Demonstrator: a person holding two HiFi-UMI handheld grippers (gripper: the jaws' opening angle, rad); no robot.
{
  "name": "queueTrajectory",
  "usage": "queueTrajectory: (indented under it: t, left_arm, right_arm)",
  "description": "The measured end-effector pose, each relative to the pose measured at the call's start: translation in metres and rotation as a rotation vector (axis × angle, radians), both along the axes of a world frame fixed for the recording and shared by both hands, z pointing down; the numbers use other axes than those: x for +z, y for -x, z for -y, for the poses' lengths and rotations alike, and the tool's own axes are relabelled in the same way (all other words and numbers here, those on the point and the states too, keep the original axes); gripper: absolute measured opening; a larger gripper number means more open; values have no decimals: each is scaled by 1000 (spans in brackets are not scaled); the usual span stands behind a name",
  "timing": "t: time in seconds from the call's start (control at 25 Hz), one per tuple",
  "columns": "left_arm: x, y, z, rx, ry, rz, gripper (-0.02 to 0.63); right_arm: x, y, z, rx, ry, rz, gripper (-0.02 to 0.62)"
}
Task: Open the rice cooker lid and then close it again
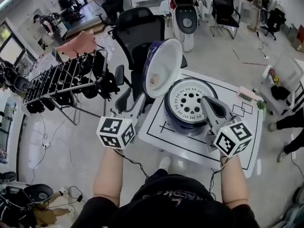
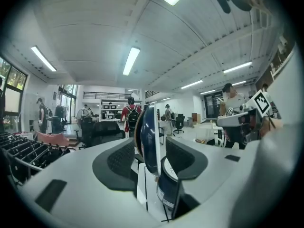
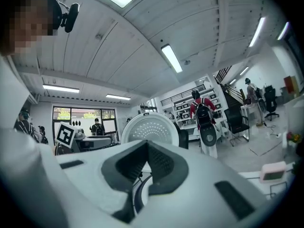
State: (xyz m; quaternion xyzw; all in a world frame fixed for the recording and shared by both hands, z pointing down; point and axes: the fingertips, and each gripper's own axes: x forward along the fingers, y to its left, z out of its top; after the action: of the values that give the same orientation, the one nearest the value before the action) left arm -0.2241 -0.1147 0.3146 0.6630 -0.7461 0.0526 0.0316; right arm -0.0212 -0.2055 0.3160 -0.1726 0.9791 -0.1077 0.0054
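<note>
The rice cooker point(image 1: 187, 103) stands on a small white table point(image 1: 164, 134), its white inner plate facing up. Its lid point(image 1: 161, 68) is raised upright at the cooker's left. My left gripper point(image 1: 141, 100) reaches up beside the lid's lower edge. In the left gripper view the lid point(image 2: 148, 137) shows edge-on between the spread jaws of that gripper point(image 2: 151, 156), the pads clear of it, above the cooker body point(image 2: 167, 189). My right gripper point(image 1: 209, 103) sits over the cooker's right rim, shut with nothing in it. In the right gripper view its closed jaws point(image 3: 147, 148) point at the lid's perforated inside point(image 3: 149, 129).
A black office chair point(image 1: 137, 32) stands just behind the table. A drying rack point(image 1: 61, 80) with dark items is at the left. A pink-edged small device point(image 1: 247, 95) lies at the table's far right corner. A person's legs point(image 1: 289, 122) show at the right edge.
</note>
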Motion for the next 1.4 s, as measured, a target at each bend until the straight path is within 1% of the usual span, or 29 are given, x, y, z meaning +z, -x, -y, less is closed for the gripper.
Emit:
queueTrajectory:
  t: [0.12,0.24,0.48,0.64,0.92,1.04,1.4]
  left_arm:
    - [9,-30,-24,-8,11,-6,202]
    - [25,-59,-47,-1,41,-21,206]
    - [35,-107,-80,18,70,-30,212]
    - [38,-129,-101,46,77,-31,218]
    - [34,-146,-118,117,36,-50,222]
    - [36,-146,-127,160,42,-59,222]
    - [32,-114,-174,246,42,-59,222]
  right_arm:
    - [6,-10,-18,-47,4,2,2]
    - [17,-20,-35,-74,23,2,2]
    - [25,-42,-62,-93,49,15,2]
    - [28,-53,-88,-100,59,15,2]
    - [27,-64,-121,-66,37,-4,2]
    - [25,-59,-132,-35,38,-3,2]
    - [16,-26,-182,45,34,21,2]
